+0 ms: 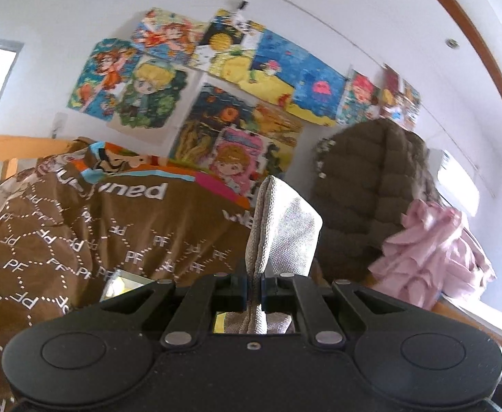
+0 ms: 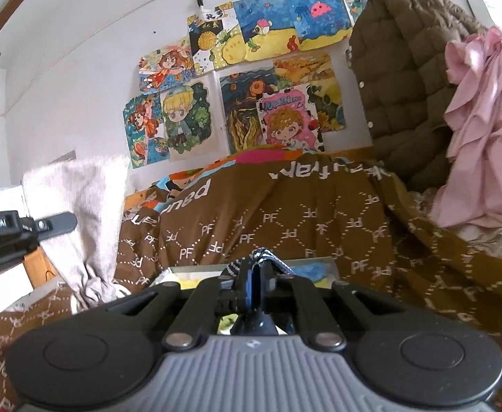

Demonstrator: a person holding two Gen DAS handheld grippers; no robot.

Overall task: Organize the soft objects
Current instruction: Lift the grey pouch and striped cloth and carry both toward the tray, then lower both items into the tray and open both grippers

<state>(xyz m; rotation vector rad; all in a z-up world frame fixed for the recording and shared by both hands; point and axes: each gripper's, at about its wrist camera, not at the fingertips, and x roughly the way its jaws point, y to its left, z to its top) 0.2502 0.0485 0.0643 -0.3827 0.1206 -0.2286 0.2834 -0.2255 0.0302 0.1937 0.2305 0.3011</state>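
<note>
Up front, the left gripper point(image 1: 254, 290) pinches a grey cloth point(image 1: 282, 230) between its fingers. The right gripper point(image 2: 256, 283) is pressed together on a striped cord point(image 2: 263, 257), over the brown quilt point(image 2: 285, 213).

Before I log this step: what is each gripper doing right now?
Left gripper: closed on the grey cloth.
Right gripper: closed on a dark blue-and-white patterned fabric.

Coarse-woven grey cloth point(image 1: 282, 230); glossy brown quilt point(image 1: 79, 233)
</note>
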